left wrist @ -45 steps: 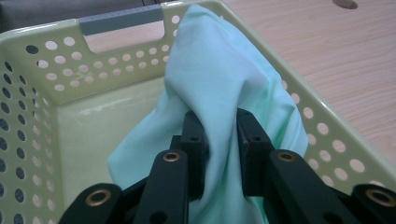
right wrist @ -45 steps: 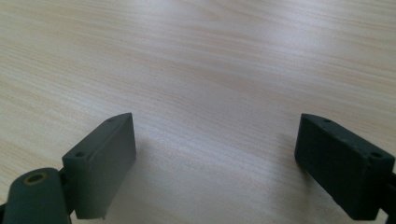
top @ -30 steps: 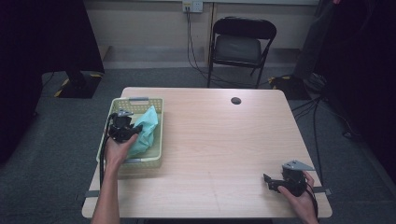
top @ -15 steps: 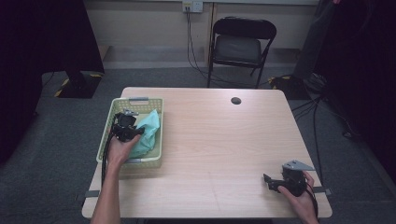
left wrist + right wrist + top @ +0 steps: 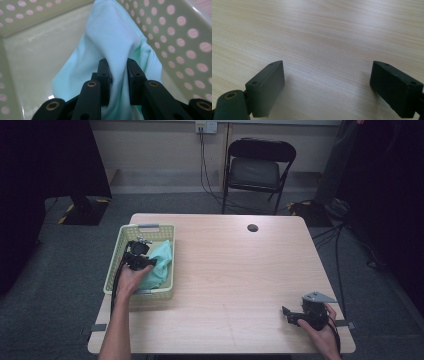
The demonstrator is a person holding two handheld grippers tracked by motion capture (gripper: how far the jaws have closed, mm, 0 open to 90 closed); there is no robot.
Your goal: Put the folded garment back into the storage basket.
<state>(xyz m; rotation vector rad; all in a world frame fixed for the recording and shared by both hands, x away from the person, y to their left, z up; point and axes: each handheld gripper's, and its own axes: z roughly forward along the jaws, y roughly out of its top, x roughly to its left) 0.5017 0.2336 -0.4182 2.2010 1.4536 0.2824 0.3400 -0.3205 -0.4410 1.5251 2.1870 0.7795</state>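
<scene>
A pale yellow perforated basket (image 5: 113, 270) stands at the table's left side, and a light teal cloth (image 5: 162, 262) lies bunched inside it. My left gripper (image 5: 145, 260) reaches down into the basket and is shut on a raised fold of the cloth (image 5: 112, 37). Its two black jaws (image 5: 117, 66) pinch the fabric between them, with the basket's walls (image 5: 175, 30) on both sides. My right gripper (image 5: 287, 314) rests low at the table's front right corner. It stands open (image 5: 327, 72) with only bare wood between its jaws.
The light wooden table (image 5: 235, 270) carries a small black round disc (image 5: 252, 227) near its far edge. A black folding chair (image 5: 259, 167) stands behind the table, with cables on the floor beside it.
My left gripper has shifted slightly to the right inside the basket, with the cloth still in its jaws. The right gripper has stayed put.
</scene>
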